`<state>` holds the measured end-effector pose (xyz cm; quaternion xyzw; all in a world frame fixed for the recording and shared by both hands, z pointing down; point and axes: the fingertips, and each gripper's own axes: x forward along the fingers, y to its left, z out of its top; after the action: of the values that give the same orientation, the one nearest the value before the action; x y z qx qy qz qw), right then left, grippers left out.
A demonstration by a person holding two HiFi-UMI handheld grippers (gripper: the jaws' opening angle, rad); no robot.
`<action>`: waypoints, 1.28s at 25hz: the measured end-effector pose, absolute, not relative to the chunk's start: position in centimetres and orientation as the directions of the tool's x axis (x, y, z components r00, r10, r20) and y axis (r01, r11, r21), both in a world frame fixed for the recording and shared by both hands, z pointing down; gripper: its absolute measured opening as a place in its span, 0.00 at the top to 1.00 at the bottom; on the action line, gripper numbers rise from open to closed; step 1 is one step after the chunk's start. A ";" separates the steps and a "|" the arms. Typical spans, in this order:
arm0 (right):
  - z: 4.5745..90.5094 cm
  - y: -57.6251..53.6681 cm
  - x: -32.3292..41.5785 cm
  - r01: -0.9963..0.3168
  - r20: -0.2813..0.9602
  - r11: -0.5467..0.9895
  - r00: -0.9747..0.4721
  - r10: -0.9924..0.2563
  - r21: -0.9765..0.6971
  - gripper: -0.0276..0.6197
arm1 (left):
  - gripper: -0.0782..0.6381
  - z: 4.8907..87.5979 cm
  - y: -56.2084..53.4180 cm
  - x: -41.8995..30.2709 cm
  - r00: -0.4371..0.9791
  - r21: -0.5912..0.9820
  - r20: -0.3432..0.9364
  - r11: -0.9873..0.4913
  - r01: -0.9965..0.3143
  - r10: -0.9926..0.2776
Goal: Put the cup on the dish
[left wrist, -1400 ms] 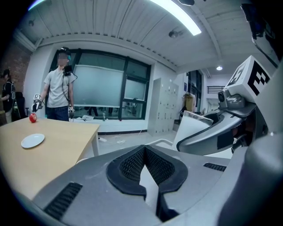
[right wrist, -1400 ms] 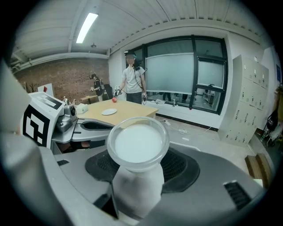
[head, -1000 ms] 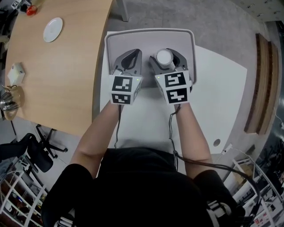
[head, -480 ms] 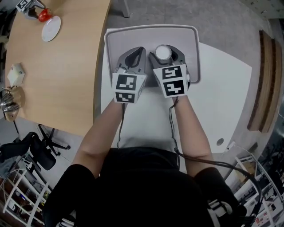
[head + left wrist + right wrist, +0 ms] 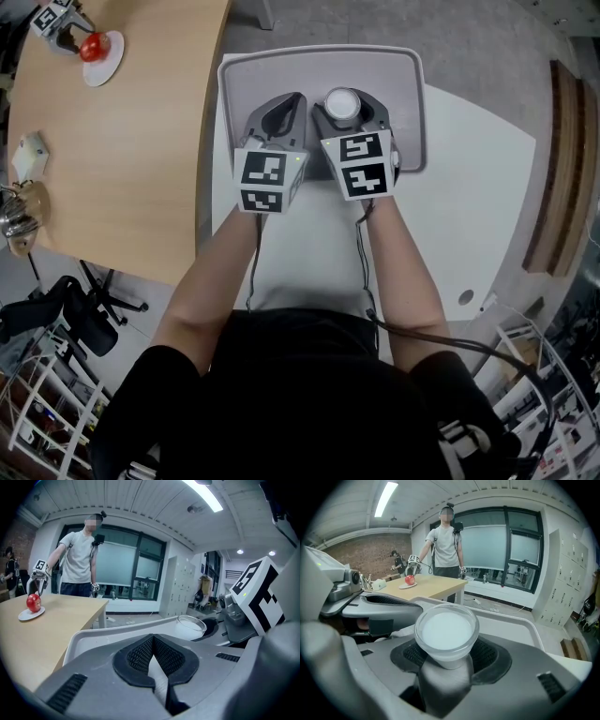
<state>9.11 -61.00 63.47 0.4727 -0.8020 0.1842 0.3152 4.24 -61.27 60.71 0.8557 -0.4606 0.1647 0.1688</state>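
Cup clamped in right gripper, over grey tray.

Found cup (image 5: 344, 106) (image 5: 446, 632), clear-walled and white inside, upright between the jaws of right gripper (image 5: 346, 101) (image 5: 446, 654), in far half of grey tray (image 5: 319, 54) (image 5: 525, 620), slightly right of centre; unable to confirm whether base touches tray floor. Found left gripper (image 5: 283, 108) (image 5: 152, 656) just beside it on the left, also over tray, jaws closed together with nothing between. Noted tray at far left corner of white table (image 5: 469, 187), next to edge of wooden table (image 5: 122, 159). Noted red apple (image 5: 91, 47) (image 5: 33, 603) on white saucer (image 5: 112, 49) (image 5: 23, 616) at far left corner of wooden table, with standing person (image 5: 79, 564) behind it.
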 end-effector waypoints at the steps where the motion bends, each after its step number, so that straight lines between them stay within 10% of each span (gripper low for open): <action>1: 63.5 -61.0 9.1 -0.876 0.676 0.482 -0.358 -0.644 -0.005 0.58 | 0.88 60.8 -61.2 4.3 0.523 0.138 0.437 -0.520 -0.843 -0.732; 32: 52.6 -59.1 9.0 -0.897 0.470 0.440 -0.376 -0.798 0.029 0.58 | 0.88 52.6 -58.2 3.5 0.525 0.101 0.356 -0.527 -0.844 -0.773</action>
<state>8.98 -59.15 52.61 0.5161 -0.8214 0.1162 0.2132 3.48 -58.15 52.63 0.8634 -0.4681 0.1347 0.1316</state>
